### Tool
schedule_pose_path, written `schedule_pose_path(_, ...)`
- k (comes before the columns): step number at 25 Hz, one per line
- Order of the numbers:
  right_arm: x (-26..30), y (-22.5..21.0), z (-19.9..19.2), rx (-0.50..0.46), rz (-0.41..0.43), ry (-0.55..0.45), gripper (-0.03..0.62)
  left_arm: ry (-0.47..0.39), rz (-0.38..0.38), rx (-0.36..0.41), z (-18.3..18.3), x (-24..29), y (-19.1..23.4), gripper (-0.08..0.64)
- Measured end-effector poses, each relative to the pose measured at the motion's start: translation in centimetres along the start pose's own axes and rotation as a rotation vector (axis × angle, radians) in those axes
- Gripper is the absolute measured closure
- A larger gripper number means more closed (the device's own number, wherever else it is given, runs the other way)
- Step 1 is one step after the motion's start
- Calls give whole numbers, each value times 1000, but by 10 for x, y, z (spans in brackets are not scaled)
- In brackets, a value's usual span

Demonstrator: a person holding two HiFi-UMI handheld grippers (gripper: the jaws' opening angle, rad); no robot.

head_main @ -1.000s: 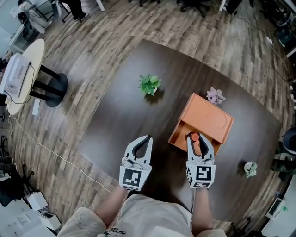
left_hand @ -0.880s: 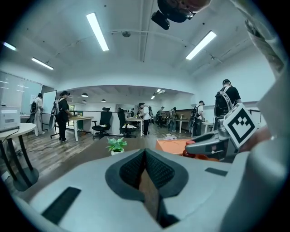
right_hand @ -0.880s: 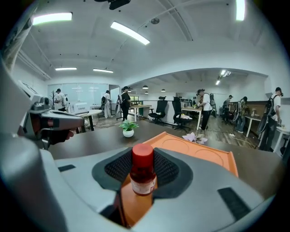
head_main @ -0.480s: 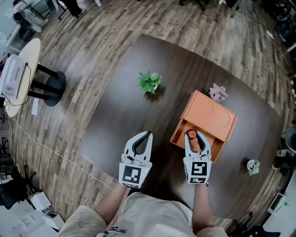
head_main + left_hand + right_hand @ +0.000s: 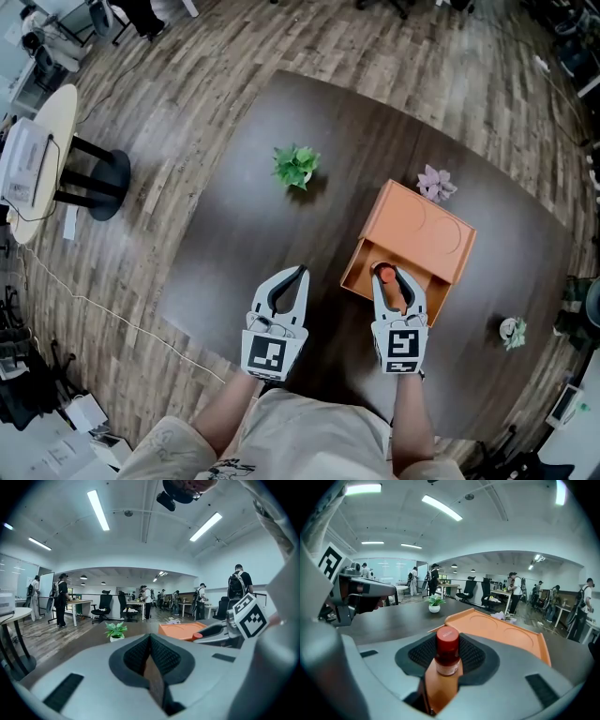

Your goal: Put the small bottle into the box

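My right gripper [image 5: 392,278] [image 5: 446,660] is shut on a small amber bottle [image 5: 446,667] with a red cap [image 5: 383,274]. It holds the bottle over the near, open part of the orange box [image 5: 412,246] [image 5: 501,632]. The far part of the box is covered by its lid, which has two round recesses. To the left of the box, my left gripper [image 5: 289,284] [image 5: 151,656] hangs above the dark table [image 5: 244,216] with its jaws shut and nothing between them. The bottle's lower body is hidden between the right jaws.
A small green potted plant [image 5: 295,167] stands on the table's far left. A pinkish plant [image 5: 436,183] sits just behind the box, and a small pale plant [image 5: 511,332] near the right edge. A round side table [image 5: 37,155] stands on the wooden floor at left.
The right gripper with the bottle has edged slightly left and forward over the box's open part. The left gripper has stayed where it was.
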State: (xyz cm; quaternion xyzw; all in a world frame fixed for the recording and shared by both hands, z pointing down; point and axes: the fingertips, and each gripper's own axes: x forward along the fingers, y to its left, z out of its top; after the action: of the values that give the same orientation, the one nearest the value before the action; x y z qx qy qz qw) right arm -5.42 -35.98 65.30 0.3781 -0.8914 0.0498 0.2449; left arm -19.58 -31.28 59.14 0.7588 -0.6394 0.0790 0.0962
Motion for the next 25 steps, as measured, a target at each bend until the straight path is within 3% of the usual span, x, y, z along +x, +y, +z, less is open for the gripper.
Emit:
schedule_pose_path(11,1,-2,-4,59,-18,10,446,-9,-4,9,4,-2,-4,557)
schedule_pose_path(13,2,0,-5,62,-20,11,417,-2,-8,26,3,-4,-5,557)
schedule_pose_path(15,1,2,-2,56,-14,4,336,-8,-3,26,6,-5,-6,557)
schedule_pose_path(25,-20,-1,6,62,-19,-32,327,-15,-7,65,18,-12,-23,557)
